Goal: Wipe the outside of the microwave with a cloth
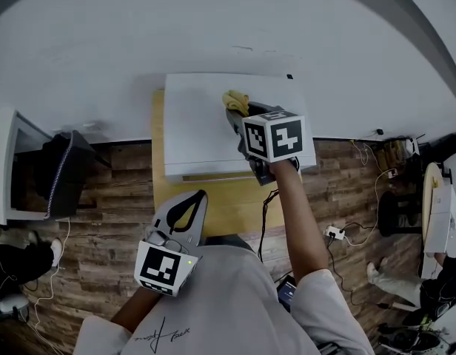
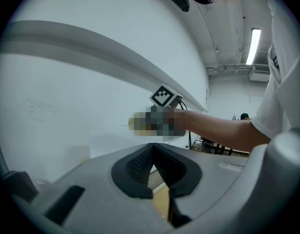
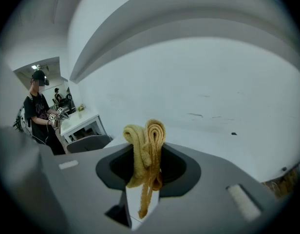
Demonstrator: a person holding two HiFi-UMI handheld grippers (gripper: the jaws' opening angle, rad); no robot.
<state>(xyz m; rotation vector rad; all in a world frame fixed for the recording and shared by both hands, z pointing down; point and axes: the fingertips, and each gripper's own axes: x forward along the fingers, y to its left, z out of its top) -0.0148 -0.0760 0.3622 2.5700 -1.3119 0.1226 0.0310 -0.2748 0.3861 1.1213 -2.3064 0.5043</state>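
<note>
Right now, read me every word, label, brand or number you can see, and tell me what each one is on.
Nothing here reads clearly.
Shirt: one line of cursive print, too small and slanted to read.
Left gripper and right gripper: only black-and-white square markers, no letters or digits.
Microwave and cloth: no label shows.

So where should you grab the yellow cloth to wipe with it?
By its bunched-up middle, like the right gripper does, coming from the person's side. The cloth is soft and folded into thick loops, so the fingers pinch several layers at once. A lump pokes out in front to rub the microwave.
</note>
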